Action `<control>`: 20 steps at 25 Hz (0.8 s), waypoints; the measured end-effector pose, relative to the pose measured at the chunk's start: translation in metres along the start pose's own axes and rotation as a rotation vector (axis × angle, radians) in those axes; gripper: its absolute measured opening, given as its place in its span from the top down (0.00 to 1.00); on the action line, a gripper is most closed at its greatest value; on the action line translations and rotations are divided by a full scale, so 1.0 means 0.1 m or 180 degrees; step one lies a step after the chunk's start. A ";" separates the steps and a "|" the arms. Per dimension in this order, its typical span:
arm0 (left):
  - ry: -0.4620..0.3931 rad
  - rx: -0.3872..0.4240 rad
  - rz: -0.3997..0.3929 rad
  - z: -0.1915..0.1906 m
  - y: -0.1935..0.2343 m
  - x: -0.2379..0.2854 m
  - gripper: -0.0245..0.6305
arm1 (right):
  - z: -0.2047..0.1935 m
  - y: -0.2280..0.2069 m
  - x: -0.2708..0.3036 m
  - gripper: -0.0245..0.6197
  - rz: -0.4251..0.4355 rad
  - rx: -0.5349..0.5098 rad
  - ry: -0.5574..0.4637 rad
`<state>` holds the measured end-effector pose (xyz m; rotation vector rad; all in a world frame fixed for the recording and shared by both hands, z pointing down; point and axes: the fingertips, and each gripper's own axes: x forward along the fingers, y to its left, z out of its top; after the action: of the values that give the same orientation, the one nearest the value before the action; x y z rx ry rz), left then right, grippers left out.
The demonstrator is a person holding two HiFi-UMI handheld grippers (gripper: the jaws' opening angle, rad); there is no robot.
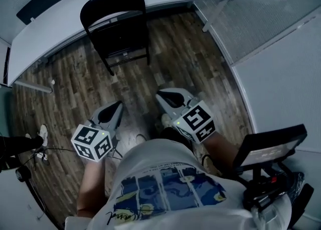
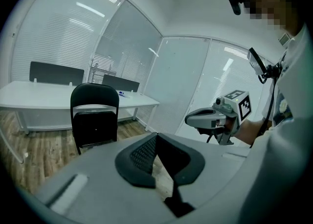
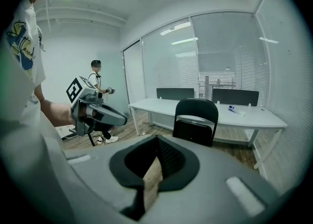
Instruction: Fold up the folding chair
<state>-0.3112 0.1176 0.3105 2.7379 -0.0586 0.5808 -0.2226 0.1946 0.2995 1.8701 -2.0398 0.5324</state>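
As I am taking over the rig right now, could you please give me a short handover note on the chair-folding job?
Left gripper: jaws shut, nothing between them, held out in front of the person.
Right gripper: jaws shut, empty, beside the left one.
Folding chair: stands on its legs on the wooden floor in front of the white desk, well clear of both grippers.
Done: nothing that shows; neither gripper touches the chair.
Left: walk up to the chair, open the jaws, take hold of it and fold it up.
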 end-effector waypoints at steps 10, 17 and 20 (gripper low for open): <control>0.0047 0.0016 -0.0088 -0.26 -0.07 -0.28 0.95 | -0.07 0.41 -0.10 0.96 -0.0060 -0.0045 -0.0006; 0.0046 0.0010 -0.0157 -0.34 -0.18 -0.26 0.95 | -0.12 0.43 -0.24 0.96 -0.0127 -0.0126 0.0025; 0.0045 0.0009 -0.0175 -0.34 -0.22 -0.23 0.95 | -0.11 0.41 -0.27 0.96 -0.0128 -0.0152 0.0031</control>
<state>-0.3432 0.1490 0.3236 2.7283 0.0208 0.5855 -0.2617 0.2264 0.2943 1.8729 -1.9866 0.4773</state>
